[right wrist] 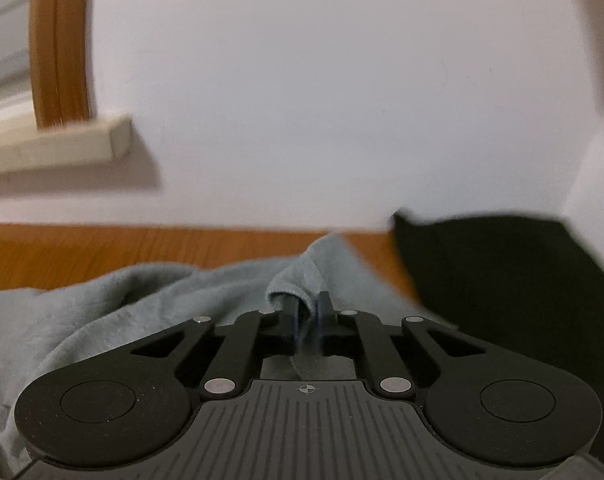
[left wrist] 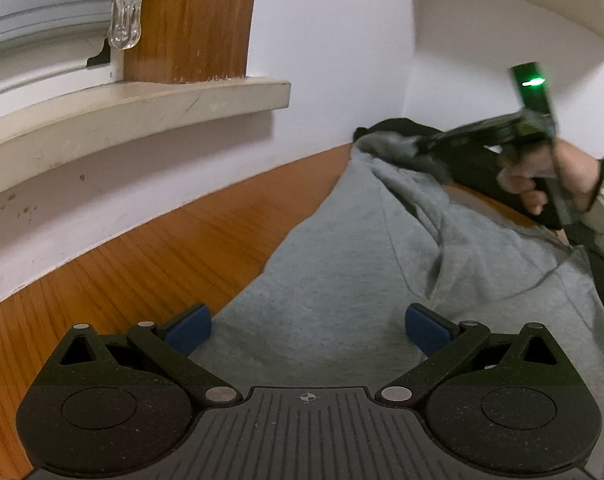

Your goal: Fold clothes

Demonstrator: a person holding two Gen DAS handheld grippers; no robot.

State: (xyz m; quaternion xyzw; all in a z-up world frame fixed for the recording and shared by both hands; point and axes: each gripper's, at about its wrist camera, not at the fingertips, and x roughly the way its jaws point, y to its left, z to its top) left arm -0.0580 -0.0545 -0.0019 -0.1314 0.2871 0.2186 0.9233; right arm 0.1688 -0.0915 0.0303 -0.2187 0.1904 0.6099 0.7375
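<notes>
progress: early, no fold visible | grey sweatshirt (left wrist: 342,264) spread rumpled on wooden table (left wrist: 142,256) | right gripper (right wrist: 308,312) clamped on its edge; left gripper (left wrist: 308,330) jaws apart above cloth

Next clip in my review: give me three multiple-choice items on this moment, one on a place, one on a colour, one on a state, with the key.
1. Where does the black cloth lie?
A. on the window sill
B. on the wooden table by the white wall
C. between the left gripper's fingers

2. What colour is the fleece garment being folded?
A. grey
B. red
C. yellow

3. How does the right gripper stand?
A. wide open over bare wood
B. shut on nothing
C. shut on an edge of the garment

Key: B, it rests on the wood at the wall's foot; A, grey fleece in both views; C, a fold is pinched between its fingers, while the left gripper hangs open.
</notes>
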